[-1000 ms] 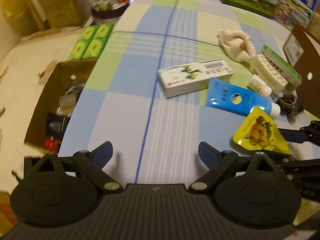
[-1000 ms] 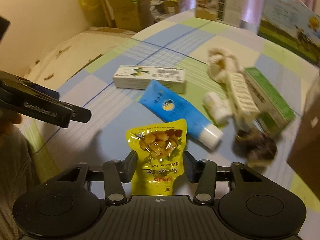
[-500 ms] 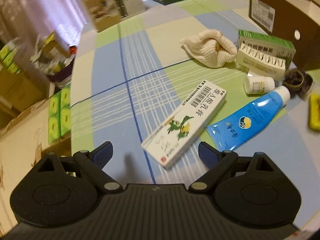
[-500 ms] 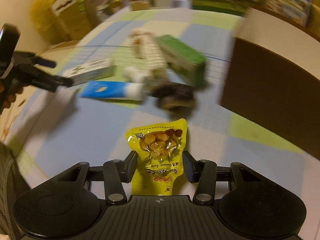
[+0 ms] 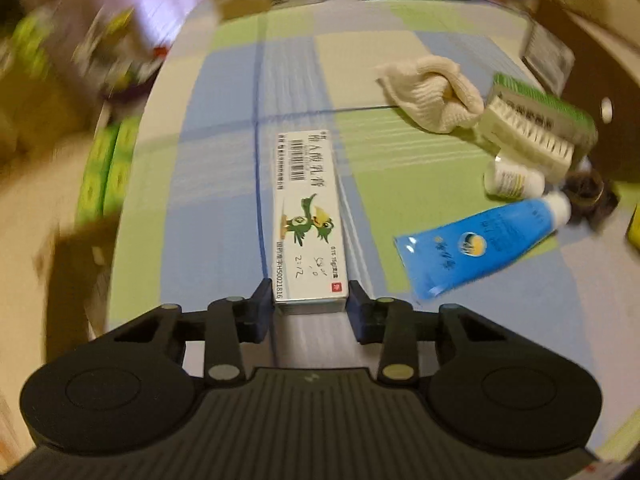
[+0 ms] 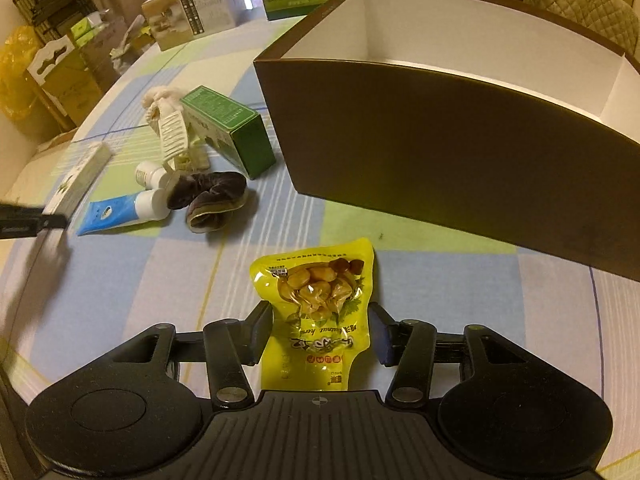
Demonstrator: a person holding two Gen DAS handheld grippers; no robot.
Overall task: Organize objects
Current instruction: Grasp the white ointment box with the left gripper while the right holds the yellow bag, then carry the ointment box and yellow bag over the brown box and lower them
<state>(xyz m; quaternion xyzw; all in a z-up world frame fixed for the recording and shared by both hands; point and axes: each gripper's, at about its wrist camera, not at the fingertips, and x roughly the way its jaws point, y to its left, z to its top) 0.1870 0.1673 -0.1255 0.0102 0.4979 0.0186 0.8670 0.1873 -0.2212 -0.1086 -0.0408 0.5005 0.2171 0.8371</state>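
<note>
Checked cloth covers the table (image 6: 132, 280), with a brown box (image 6: 440, 132) open beyond. Our right gripper (image 6: 320, 332) carries the yellow snack pouch (image 6: 316, 312) between its jaws, which flank it without clearly pressing, so it could slip free before it clears the box wall. Our left gripper (image 5: 310, 308) has its jaws closing round the near end of the white carton (image 5: 306, 216); gripped so far from the middle, it may droop or twist, knocking the blue tube (image 5: 476, 248) nearby.
</note>
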